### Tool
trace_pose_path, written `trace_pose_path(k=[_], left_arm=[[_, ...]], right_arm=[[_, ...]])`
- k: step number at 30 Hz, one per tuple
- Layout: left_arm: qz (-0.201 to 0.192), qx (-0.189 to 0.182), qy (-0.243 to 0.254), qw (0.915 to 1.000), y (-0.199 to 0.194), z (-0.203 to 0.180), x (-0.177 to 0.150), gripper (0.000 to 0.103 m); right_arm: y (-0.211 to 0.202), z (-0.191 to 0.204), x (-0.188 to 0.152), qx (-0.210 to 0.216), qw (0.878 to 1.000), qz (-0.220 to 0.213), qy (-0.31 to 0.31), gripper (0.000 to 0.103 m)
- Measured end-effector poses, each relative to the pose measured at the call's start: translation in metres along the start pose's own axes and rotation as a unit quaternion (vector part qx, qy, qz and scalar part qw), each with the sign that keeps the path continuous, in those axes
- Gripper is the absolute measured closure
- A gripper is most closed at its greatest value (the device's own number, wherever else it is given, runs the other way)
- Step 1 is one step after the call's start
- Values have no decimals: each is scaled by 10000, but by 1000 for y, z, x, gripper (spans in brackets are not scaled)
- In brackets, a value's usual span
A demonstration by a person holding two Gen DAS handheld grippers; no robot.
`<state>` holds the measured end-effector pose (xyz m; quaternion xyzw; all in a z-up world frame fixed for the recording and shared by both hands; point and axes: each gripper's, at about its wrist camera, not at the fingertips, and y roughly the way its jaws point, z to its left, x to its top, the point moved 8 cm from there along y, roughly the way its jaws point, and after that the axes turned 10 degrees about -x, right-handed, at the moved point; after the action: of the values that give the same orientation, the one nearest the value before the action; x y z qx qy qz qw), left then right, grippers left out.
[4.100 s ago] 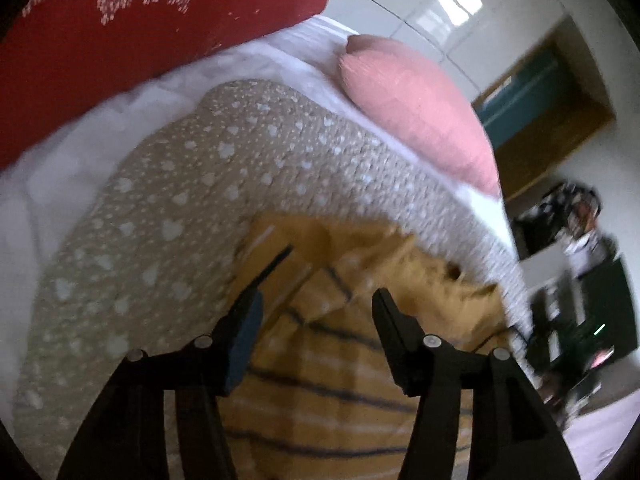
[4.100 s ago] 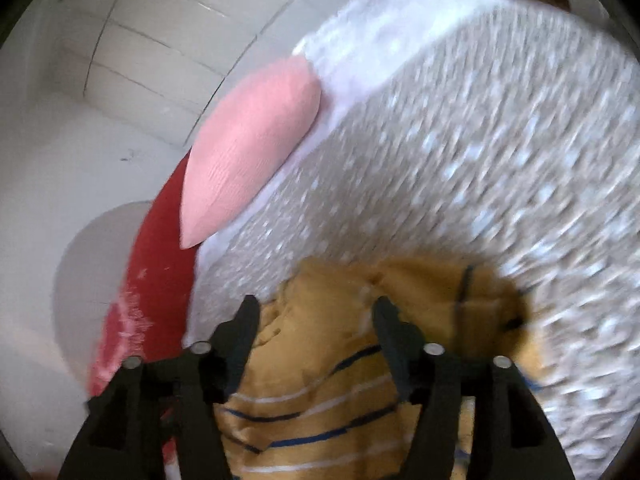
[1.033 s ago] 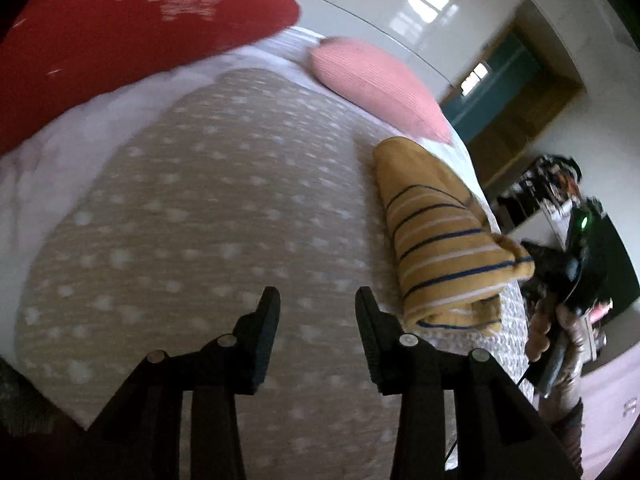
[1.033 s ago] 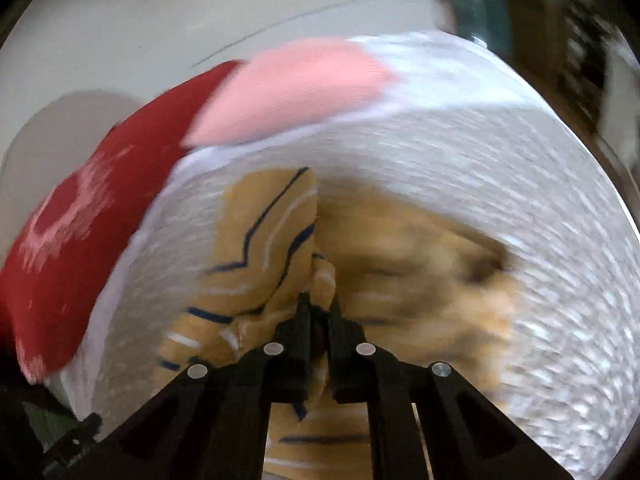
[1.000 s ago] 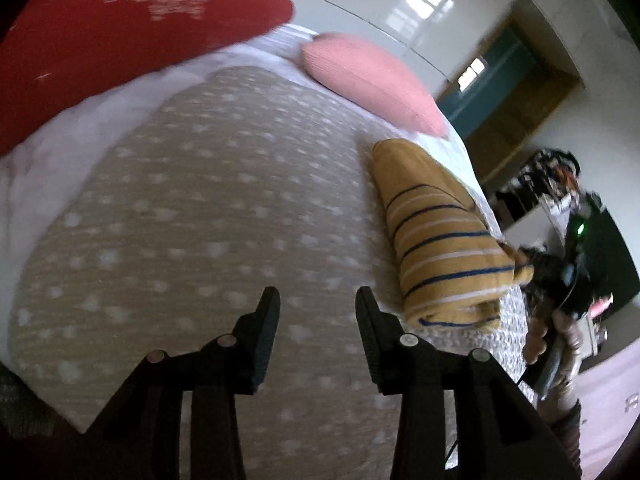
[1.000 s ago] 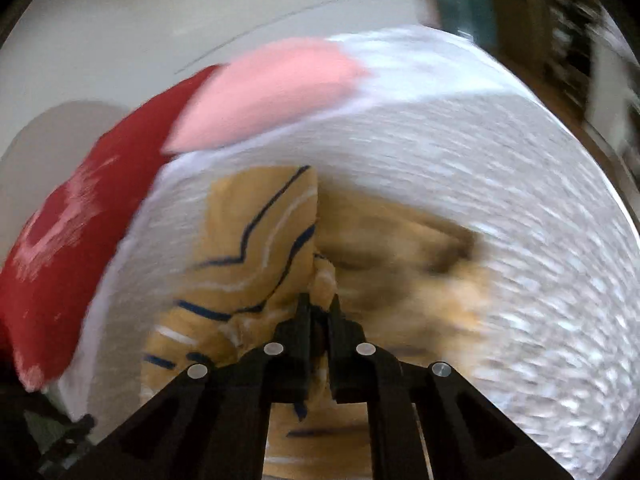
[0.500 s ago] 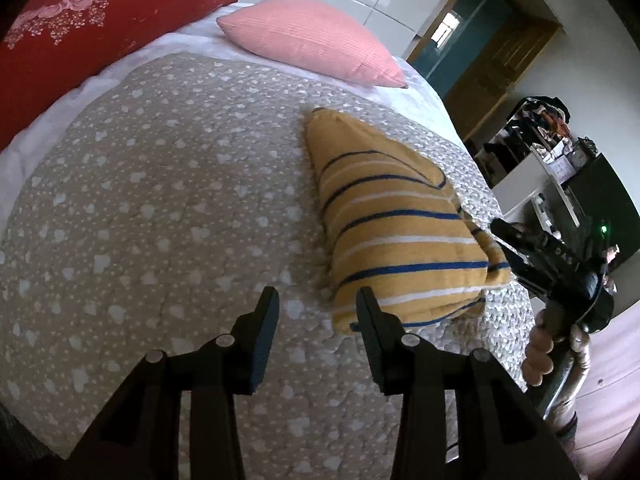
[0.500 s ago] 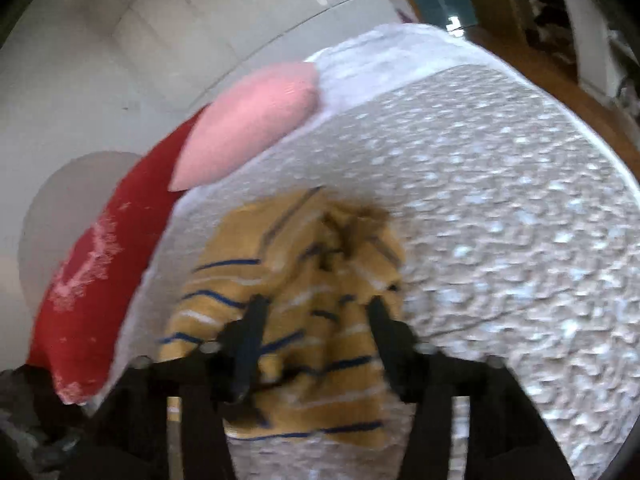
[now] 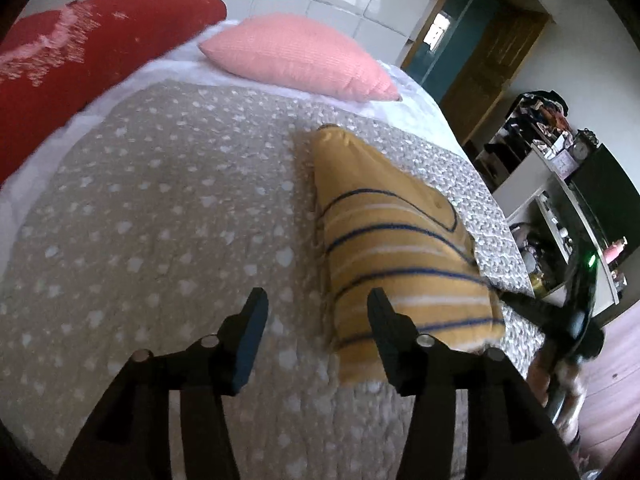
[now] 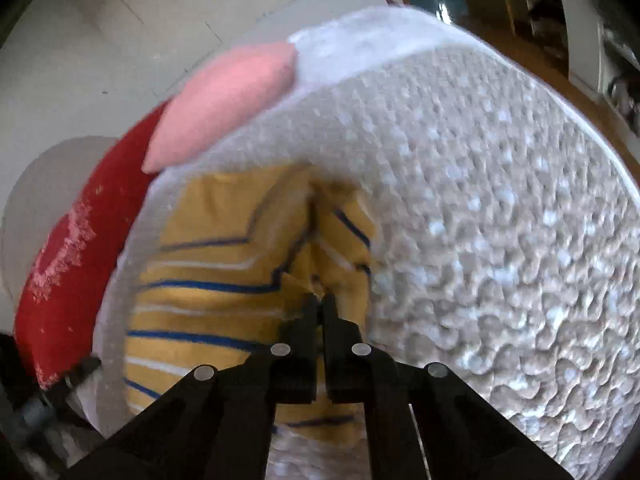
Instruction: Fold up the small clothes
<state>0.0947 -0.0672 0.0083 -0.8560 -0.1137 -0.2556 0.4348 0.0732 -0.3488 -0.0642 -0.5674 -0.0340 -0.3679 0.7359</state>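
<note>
Centrally on the grey dotted bedspread [image 9: 160, 208], the folded yellow striped garment [image 9: 400, 248] is laid. Its near corner is passed by the left gripper [image 9: 316, 312], whose jaws are opening over bare quilt. The right gripper [image 10: 319, 300] is clamped shut, with the garment's right-hand edge apparently pinched. Open quilt is left on both sides.

Pink pillow [image 9: 296, 56], red pillow [image 9: 80, 52]; shelves [image 9: 560, 184], prob. cluttered.
</note>
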Motion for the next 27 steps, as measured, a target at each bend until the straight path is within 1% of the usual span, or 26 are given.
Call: trace_pose_path(k=[1, 2, 3, 4, 5, 6, 7, 8, 9, 10, 12, 13, 14, 15, 16, 17, 18, 19, 21, 22, 24, 25, 26, 27], left_arm=[[70, -51, -63, 9999, 9, 2, 2, 52], [169, -172, -153, 9996, 21, 4, 6, 52], [228, -250, -182, 9993, 27, 4, 8, 52], [262, -320, -174, 9990, 32, 4, 10, 51], [269, -403, -121, 9988, 37, 4, 14, 49], [254, -454, -75, 9986, 40, 5, 18, 43], [226, -522, -40, 9984, 42, 4, 21, 35], [191, -673, -8, 9976, 46, 4, 26, 31], [192, -801, -4, 9966, 52, 4, 28, 25], [237, -929, -16, 9954, 58, 3, 28, 21], [455, -1199, -161, 9916, 80, 3, 25, 19], [590, -1385, -358, 9880, 93, 3, 21, 17], [706, -1555, -564, 9837, 101, 3, 18, 17], [890, -1755, -817, 9770, 109, 3, 13, 17], [1006, -1946, -985, 9707, 111, 1, 12, 28], [1020, -2001, -1064, 9686, 110, 1, 14, 32], [992, -1930, -1000, 9710, 103, 0, 19, 37], [942, -1842, -854, 9746, 96, -3, 23, 41], [769, -1627, -531, 9822, 77, -8, 37, 42], [621, -1456, -360, 9867, 66, -9, 46, 42], [425, -1331, -184, 9900, 51, -13, 58, 42], [409, -1280, -136, 9908, 49, -14, 60, 42], [441, -1172, -83, 9921, 51, -13, 58, 42], [486, -1054, -43, 9932, 55, -12, 56, 42]], right_arm=[[12, -4, -9, -298, 9993, 194, -118, 103], [17, -5, -13, -400, 9987, 227, -233, 103], [18, -5, -15, -357, 9988, 211, -269, 102], [13, -8, -14, -170, 9997, 124, -158, 102], [5, -12, -9, 73, 10000, -57, 33, 102], [-2, -17, -3, 216, 9993, -227, 191, 96], [-6, -22, 1, 248, 9987, -331, 280, 73], [-9, -26, 5, 275, 9982, -415, 348, 56], [-8, -27, 9, 351, 9972, -508, 421, 29], [-5, -27, 13, 407, 9967, -528, 456, 24], [11, -22, 18, 486, 9971, -341, 470, 24], [25, -16, 20, 521, 9972, -199, 495, 24], [37, -7, 22, 551, 9971, -84, 512, 24], [50, 0, 22, 608, 9968, 34, 513, 27], [58, 9, 23, 663, 9967, 62, 475, 38], [64, 19, 25, 703, 9966, 93, 428, 46], [66, 35, 26, 942, 9945, 229, 385, 62], [68, 46, 31, 977, 9944, 241, 315, 63], [54, 68, 34, 962, 9953, 0, -102, 67], [45, 79, 36, 1088, 9937, -124, -227, 68], [31, 89, 37, 1279, 9909, -318, -275, 69], [30, 89, 38, 1253, 9910, -385, -275, 69], [31, 86, 39, 1140, 9921, -450, -261, 69], [36, 80, 39, 939, 9943, -467, -202, 69]])
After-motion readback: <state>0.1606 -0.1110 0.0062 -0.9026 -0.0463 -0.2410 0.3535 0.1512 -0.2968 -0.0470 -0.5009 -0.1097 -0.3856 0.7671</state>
